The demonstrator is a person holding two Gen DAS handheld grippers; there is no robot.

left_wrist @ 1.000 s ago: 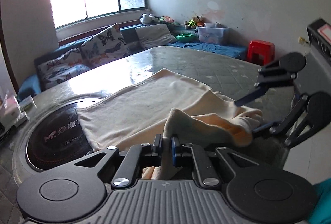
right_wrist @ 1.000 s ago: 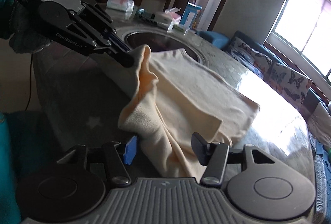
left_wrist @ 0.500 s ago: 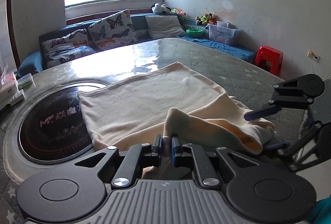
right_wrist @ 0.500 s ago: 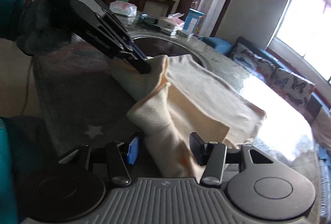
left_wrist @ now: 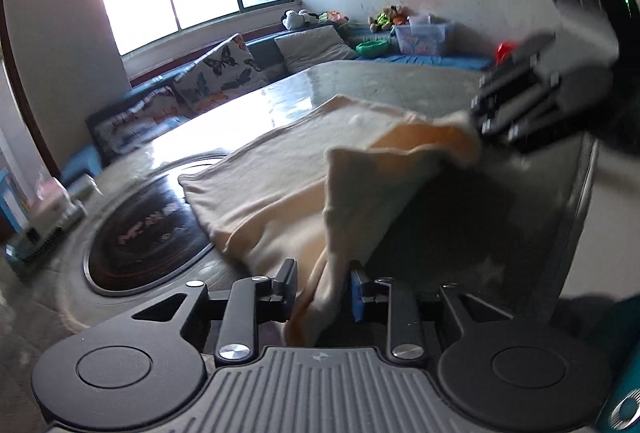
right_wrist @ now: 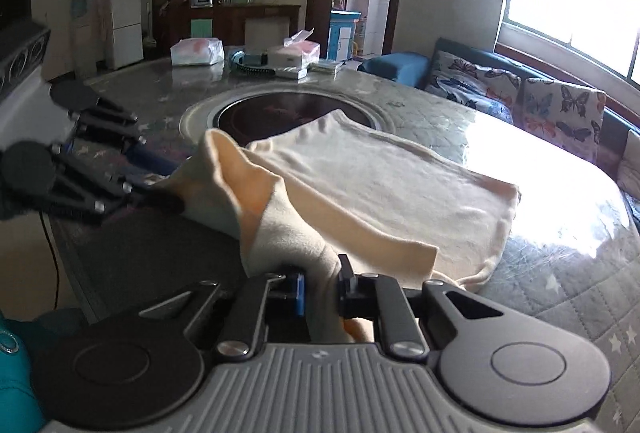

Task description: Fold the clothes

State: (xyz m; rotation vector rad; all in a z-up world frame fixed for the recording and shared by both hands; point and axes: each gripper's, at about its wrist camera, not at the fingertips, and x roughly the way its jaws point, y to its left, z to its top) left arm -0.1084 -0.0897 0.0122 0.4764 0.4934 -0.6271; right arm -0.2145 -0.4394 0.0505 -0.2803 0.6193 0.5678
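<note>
Cream garment [right_wrist: 384,185] lies spread on the round quilted table [right_wrist: 560,297], its far part flat, one edge reaching over the dark glass cooktop [left_wrist: 148,233] set in the tabletop. Near edge lifted off the table in a bunched ridge between both tools. Left gripper [left_wrist: 323,287]: jaws opening, a hanging fold of the cloth between them, a gap showing at the left pad. Right gripper [right_wrist: 320,287]: jaws closing on a bunch of the same edge, cloth filling the space between the pads. Tissue packs and boxes [right_wrist: 276,59] at the table's far side; butterfly cushions [right_wrist: 560,109] on the sofa under the window.
</note>
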